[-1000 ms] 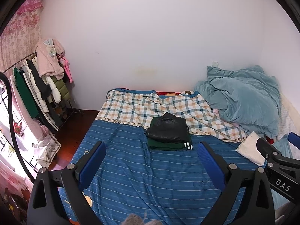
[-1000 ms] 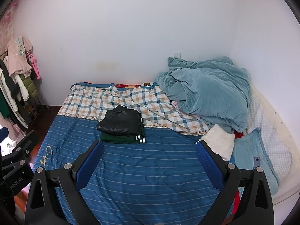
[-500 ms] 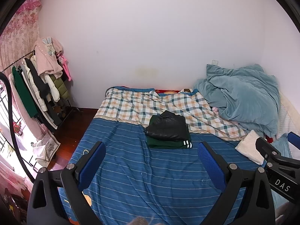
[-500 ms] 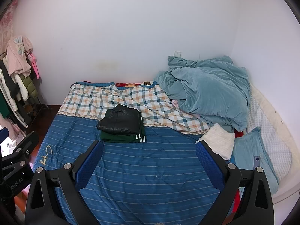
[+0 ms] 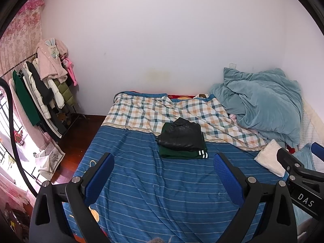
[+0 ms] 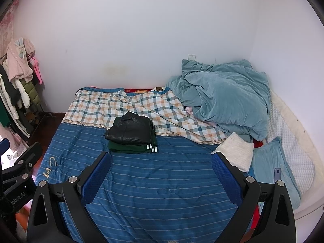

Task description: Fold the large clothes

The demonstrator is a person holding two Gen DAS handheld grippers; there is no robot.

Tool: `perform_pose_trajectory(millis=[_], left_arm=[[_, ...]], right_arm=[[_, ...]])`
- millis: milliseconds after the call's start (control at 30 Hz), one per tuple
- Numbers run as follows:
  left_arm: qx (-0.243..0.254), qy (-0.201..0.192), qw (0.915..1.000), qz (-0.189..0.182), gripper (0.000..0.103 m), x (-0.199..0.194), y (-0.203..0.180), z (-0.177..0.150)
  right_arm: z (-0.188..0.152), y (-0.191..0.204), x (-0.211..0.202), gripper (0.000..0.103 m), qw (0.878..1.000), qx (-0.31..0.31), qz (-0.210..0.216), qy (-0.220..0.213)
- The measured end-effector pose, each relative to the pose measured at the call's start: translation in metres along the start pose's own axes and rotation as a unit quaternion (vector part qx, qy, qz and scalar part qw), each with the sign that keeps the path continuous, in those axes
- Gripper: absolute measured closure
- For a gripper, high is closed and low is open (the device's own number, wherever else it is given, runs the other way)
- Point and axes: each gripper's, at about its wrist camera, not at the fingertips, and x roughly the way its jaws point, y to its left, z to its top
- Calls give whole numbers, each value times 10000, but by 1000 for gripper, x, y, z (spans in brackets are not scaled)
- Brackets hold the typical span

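Note:
A folded black jacket lies on top of a folded dark green garment with white stripes, in the middle of the bed. The stack also shows in the right wrist view, the jacket over the green garment. My left gripper is open and empty, held above the blue striped cover well short of the stack. My right gripper is open and empty, also short of the stack. The right gripper's body shows at the right edge of the left wrist view.
A crumpled teal duvet is piled at the bed's far right, with a white folded cloth and a teal pillow nearer. A checked sheet covers the far half. A clothes rack stands at the left wall.
Both grippers have drifted slightly back and up, so the stack sits a little lower in the left wrist view. Nothing on the bed has moved.

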Motion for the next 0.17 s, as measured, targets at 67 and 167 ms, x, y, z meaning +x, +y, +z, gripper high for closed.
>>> perform_pose_trajectory(millis=[67,167], left_arm=[[1,-1,10000,-5,3,0,0,0],[-28,2,10000,-32,3,1,2,0]], right_arm=[[0,0,0,2,10000,5,12,3],[-2,-2,0,2,10000,7,-1,0]])
